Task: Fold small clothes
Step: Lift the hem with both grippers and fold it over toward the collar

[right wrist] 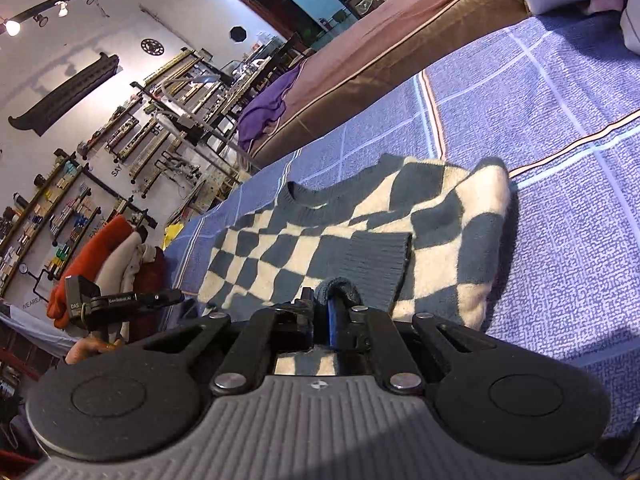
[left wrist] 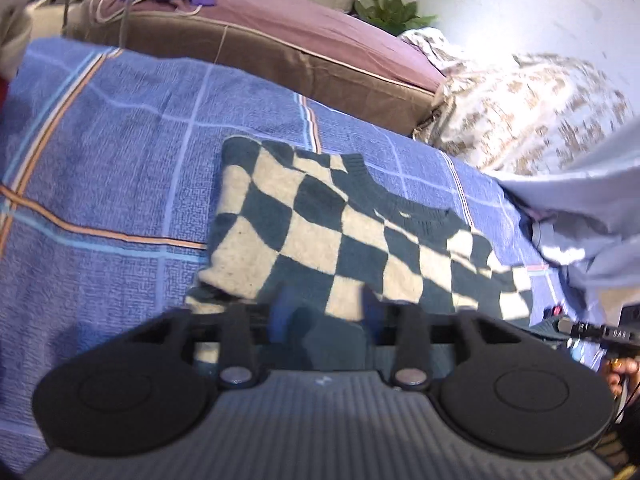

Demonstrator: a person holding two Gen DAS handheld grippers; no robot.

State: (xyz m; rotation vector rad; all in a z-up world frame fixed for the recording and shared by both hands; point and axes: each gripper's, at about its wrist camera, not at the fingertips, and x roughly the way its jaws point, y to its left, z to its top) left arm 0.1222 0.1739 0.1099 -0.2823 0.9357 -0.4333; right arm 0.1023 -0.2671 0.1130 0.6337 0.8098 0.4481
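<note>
A small dark-teal and cream checkered sweater (left wrist: 340, 232) lies partly folded on a blue plaid cloth (left wrist: 120, 152). My left gripper (left wrist: 324, 320) hovers over its near edge with the blue fingers (left wrist: 288, 312) spread apart and nothing between them. In the right wrist view the sweater (right wrist: 320, 232) has one sleeve folded across the body. My right gripper (right wrist: 332, 308) is shut on a bunched bit of the sweater's ribbed hem (right wrist: 338, 286). The left gripper's handle (right wrist: 120, 300) shows at the left of the right wrist view.
A brown and mauve mattress (left wrist: 280, 40) borders the far side of the blue cloth. A patterned cream pillow (left wrist: 520, 112) and a pale grey cloth (left wrist: 592, 216) lie at the right. Purple cloth (right wrist: 268, 108) sits on the mattress. Shelves and hanging clothes (right wrist: 104, 252) stand beyond the left edge.
</note>
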